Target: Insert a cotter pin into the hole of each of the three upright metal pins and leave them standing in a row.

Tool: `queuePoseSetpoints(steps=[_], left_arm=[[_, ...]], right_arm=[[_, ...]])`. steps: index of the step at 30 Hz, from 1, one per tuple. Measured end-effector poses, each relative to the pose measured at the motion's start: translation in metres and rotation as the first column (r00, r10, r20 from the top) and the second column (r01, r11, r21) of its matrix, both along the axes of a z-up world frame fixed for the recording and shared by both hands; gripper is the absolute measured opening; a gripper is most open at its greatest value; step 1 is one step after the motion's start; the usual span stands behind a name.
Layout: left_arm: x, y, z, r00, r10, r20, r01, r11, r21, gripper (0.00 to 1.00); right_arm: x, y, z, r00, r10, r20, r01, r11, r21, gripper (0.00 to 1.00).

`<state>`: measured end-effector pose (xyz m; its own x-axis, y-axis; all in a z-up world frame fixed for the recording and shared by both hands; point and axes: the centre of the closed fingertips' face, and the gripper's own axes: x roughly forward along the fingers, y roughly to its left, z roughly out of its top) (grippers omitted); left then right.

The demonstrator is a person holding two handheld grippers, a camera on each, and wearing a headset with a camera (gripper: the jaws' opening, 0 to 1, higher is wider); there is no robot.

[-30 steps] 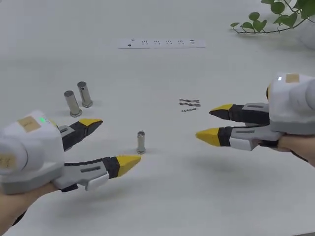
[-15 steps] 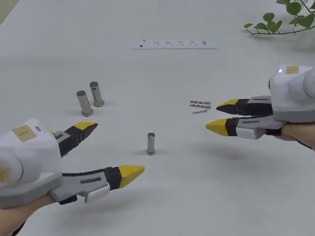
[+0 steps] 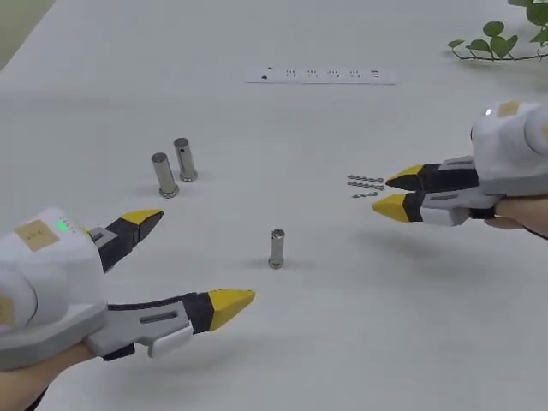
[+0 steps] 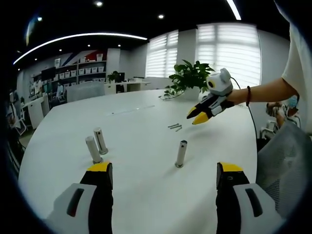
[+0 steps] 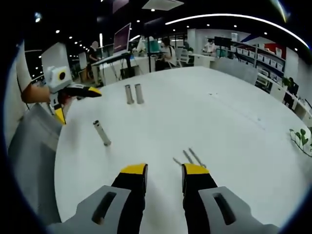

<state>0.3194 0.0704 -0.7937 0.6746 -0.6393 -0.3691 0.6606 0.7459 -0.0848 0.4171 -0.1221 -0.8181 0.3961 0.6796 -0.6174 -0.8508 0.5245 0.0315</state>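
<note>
Cotter pins (image 3: pixel 364 183) lie flat on the white table (image 3: pixel 342 342), three thin ones side by side, just left of the right gripper's (image 3: pixel 385 193) yellow tips. Those jaws are open only a little, with a narrow gap between the tips, and they hold nothing. In the right gripper view the same jaws (image 5: pixel 165 170) rise from the bottom, and the cotter pins (image 5: pixel 189 157) sit just past the right-hand tip. No contact with them can be made out.

The left gripper (image 3: pixel 204 255) hovers at the near left of the table with its jaws spread wide and empty. In the left gripper view the jaws (image 4: pixel 165 168) stand far apart, and one metal pin (image 4: pixel 181 153) stands upright on the table beyond the gap, nearer the right-hand jaw. In the head view this single pin (image 3: pixel 276 248) stands alone near the middle of the table, apart from both grippers.

Two more metal pins (image 3: pixel 163 174) (image 3: pixel 185 160) stand upright close beside each other, farther back on the left and well apart from the single one. None of the three shows a cotter pin through it.

At the far edge lies a white power strip (image 3: pixel 321 75), and a leafy plant (image 3: pixel 501 38) trails in at the far right corner.
</note>
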Motion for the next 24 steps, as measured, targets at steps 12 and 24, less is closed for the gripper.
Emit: queuePoseSetpoints(steps=[12, 24], left_arm=[[-0.003, 0.004, 0.004, 1.000, 0.019, -0.001, -0.019, 1.000, -0.011, 0.86], [-0.003, 0.003, 0.010, 1.000, 0.016, 0.004, -0.016, 1.000, -0.018, 0.85]], right_arm=[[0.015, -0.004, -0.012, 0.999, 0.040, -0.010, -0.041, 0.997, -0.067, 0.27], [0.025, -0.003, -0.024, 0.992, 0.123, -0.031, -0.126, 0.980, -0.153, 0.23]])
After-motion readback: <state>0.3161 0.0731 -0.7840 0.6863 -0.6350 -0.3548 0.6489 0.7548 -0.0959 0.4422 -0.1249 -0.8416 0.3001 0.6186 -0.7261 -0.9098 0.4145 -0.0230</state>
